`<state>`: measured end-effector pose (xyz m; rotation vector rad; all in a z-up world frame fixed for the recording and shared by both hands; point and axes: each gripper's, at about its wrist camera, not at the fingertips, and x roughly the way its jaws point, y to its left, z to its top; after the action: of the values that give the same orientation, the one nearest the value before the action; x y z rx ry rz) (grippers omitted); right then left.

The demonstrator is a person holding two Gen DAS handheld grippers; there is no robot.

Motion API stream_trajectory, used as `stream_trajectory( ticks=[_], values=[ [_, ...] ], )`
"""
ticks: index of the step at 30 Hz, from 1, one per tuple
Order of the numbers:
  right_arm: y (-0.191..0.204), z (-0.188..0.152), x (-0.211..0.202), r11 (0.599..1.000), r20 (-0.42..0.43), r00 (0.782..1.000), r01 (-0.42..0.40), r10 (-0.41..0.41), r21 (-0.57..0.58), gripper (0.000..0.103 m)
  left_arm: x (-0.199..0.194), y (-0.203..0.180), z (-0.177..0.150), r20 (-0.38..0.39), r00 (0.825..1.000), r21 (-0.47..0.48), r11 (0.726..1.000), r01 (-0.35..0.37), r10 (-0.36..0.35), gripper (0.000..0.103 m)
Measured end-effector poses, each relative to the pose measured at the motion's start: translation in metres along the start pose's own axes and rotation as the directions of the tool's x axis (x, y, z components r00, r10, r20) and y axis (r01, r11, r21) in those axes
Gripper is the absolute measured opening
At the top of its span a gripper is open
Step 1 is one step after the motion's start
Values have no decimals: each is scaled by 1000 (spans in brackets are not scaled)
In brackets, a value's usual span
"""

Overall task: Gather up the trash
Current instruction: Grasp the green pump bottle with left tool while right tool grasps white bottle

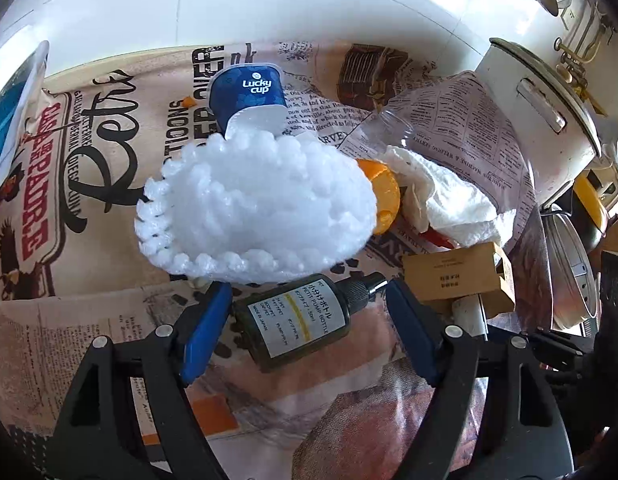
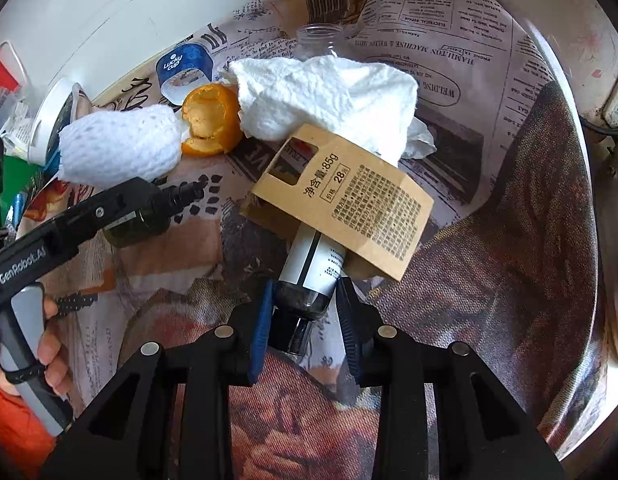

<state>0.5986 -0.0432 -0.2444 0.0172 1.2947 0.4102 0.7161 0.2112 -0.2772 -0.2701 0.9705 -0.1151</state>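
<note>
My left gripper (image 1: 305, 292) is open, its blue pads on either side of a dark green pump bottle (image 1: 297, 320) lying on the newspaper-print cloth, with gaps on both sides. Just beyond lie a white foam net (image 1: 257, 208), a blue Lucky cup (image 1: 249, 92), orange peel (image 1: 383, 196) and a crumpled paper towel (image 1: 449, 192). My right gripper (image 2: 305, 296) is shut on the dark cap end of a white tube (image 2: 313, 264), which pokes out of a brown cardboard box (image 2: 349, 200). The green bottle (image 2: 137, 224) is partly hidden there.
A clear plastic bottle (image 2: 321, 40) lies behind the paper towel (image 2: 329, 96). A white pot (image 1: 541, 120) stands at the right edge of the table. A white tub (image 2: 45, 120) and clutter sit at the left. A person's hand (image 2: 49, 344) holds the left gripper's handle.
</note>
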Motion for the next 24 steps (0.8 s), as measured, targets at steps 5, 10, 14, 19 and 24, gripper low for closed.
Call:
stream_trajectory(
  ticks=[5,10,14,19,24],
  values=[
    [-12,-14,-14,999,-28,1000,-7,6,-36,29,2,-15,-11,-52,998,7,999,41,-40,64],
    [-13,-21,-14,998,-61,998,3,-7,-65,29,3,-31,-28,-106,991,27,996,87,-84,59],
    [-20,-27,-14,999,-66,997,24,-26,-42,29,14,-42,-30,-112,993,62,997,41,-34,59],
    [-23,-21,-9,999,-45,998,45,-45,14,29,24,-47,-27,-74,997,60,998,-23,27,59],
    [-21,-23,-8,997,-12,998,54,-54,52,30,30,-53,-27,-51,993,73,992,-106,110,41]
  ],
)
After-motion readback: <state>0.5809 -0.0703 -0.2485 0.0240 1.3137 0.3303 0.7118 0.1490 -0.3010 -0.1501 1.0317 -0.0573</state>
